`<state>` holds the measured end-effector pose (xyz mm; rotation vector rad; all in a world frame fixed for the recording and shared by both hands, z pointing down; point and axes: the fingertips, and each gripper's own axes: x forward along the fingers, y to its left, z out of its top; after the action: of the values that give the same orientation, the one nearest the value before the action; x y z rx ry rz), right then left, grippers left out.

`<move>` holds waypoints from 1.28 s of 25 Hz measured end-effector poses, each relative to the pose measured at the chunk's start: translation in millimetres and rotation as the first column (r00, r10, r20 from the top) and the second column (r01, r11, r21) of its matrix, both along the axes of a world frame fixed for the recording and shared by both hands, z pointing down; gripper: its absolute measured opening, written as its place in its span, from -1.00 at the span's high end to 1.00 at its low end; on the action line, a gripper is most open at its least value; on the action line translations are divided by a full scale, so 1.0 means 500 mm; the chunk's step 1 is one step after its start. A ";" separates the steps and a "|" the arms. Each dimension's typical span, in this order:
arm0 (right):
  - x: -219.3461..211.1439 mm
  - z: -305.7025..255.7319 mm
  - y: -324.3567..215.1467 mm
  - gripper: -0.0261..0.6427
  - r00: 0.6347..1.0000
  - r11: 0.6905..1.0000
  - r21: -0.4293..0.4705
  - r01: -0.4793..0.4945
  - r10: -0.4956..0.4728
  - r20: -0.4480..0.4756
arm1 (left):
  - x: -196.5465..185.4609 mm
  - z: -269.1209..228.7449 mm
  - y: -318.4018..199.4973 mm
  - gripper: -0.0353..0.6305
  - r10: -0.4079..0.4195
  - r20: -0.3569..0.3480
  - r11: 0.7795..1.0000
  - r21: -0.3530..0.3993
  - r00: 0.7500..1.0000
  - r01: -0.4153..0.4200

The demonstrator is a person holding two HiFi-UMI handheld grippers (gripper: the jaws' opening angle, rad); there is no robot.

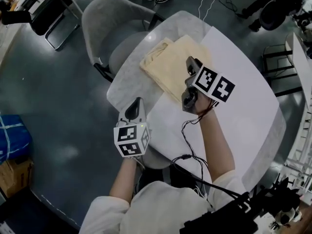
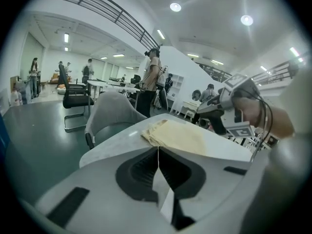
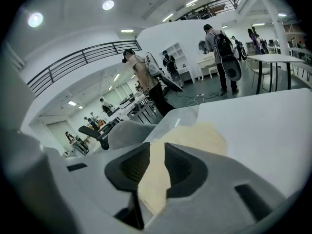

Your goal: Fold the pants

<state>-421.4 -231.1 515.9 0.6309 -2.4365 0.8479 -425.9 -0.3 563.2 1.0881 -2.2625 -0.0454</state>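
One folded pale-yellow cloth pants lies at the white marble table's far edge, one grey padded chair just beyond. Left gripper jaws together, empty. Right gripper jaws narrowly apart over the pants, gripping nothing.

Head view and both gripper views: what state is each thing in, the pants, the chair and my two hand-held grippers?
Pale yellow fabric pants: folded into a flat stack, lying on the grey marbled table.
Left hand-held gripper: jaws together, empty.
Right hand-held gripper: jaws apart, gripping nothing; the pants show through the gap.
Grey padded chair: unoccupied, at the table.
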 end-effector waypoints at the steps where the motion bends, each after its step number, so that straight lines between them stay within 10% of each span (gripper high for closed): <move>1: 0.011 -0.003 -0.003 0.67 1.000 1.000 0.009 0.001 -0.001 -0.002 | 0.005 -0.004 -0.006 0.87 0.003 0.005 1.000 0.002 1.000 -0.003; 32: 0.751 -0.193 0.027 0.94 0.992 0.943 0.320 -0.091 0.115 -0.058 | 0.419 -0.305 -0.107 0.87 0.167 0.150 0.981 0.075 0.975 -0.179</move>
<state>-46.0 -217.6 419.5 0.8976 -2.5079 0.4600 -216.3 -54.0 410.7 1.3715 -2.3001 0.0048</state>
